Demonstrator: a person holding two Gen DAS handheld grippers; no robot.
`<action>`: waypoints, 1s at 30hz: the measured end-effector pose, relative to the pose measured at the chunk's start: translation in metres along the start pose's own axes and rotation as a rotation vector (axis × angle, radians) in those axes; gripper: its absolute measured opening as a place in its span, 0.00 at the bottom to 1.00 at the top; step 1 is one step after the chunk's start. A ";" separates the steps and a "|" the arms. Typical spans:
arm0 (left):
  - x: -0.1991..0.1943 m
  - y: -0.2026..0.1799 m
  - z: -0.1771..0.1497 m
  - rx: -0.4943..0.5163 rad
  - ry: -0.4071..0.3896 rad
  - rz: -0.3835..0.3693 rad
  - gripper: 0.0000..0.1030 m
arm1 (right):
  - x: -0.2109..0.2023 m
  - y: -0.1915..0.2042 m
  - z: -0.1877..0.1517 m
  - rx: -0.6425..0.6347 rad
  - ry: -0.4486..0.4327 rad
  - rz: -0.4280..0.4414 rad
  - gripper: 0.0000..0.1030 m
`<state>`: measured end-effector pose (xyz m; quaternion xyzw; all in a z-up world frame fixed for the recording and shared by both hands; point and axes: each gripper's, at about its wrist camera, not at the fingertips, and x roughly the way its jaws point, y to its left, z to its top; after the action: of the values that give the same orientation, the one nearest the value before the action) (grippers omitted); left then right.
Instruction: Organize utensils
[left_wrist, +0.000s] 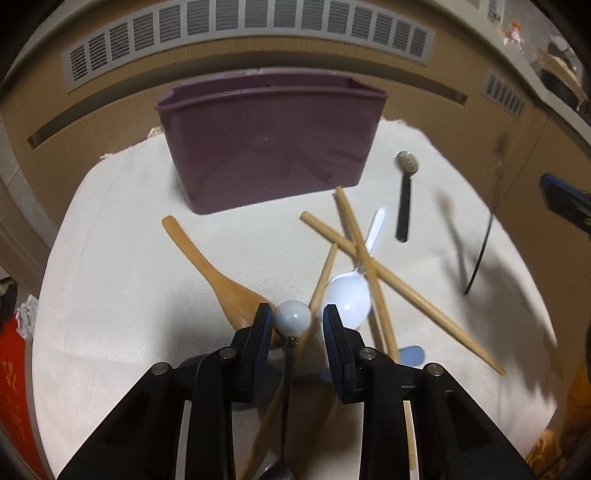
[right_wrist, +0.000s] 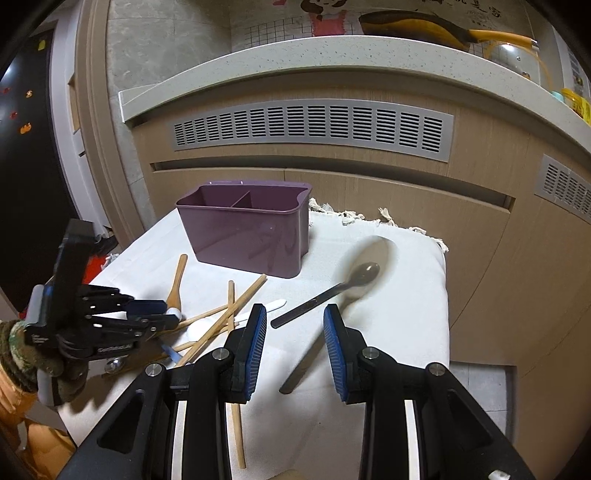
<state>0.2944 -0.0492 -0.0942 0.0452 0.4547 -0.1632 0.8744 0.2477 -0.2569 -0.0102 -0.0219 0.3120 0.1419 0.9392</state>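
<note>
The left gripper (left_wrist: 298, 321), spread, straddles a ball-ended utensil (left_wrist: 293, 318) for picking; the right gripper (right_wrist: 294, 325), also spread, hovers near the black-handled spoon (right_wrist: 325, 293), purple caddy (right_wrist: 243, 232) beyond.

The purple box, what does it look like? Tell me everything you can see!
The purple box is a glossy, plastic-looking caddy with a rolled rim and slightly tapered walls. A divider splits its inside into compartments, and what shows of them looks empty. It stands upright at the back of the white cloth, in front of the cabinet. No utensil or gripper touches it; the chopsticks lie just short of it.
</note>
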 end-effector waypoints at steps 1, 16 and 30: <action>0.005 0.002 0.001 -0.011 0.016 0.004 0.28 | 0.000 0.001 0.000 -0.001 -0.003 0.001 0.30; -0.035 0.007 -0.018 -0.075 -0.149 0.029 0.22 | 0.054 -0.060 -0.020 0.210 0.141 -0.173 0.44; -0.051 0.028 -0.026 -0.120 -0.214 -0.037 0.22 | 0.148 -0.084 -0.009 0.288 0.268 -0.351 0.34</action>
<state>0.2558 -0.0040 -0.0703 -0.0334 0.3684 -0.1556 0.9159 0.3786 -0.3010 -0.1091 0.0395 0.4422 -0.0729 0.8931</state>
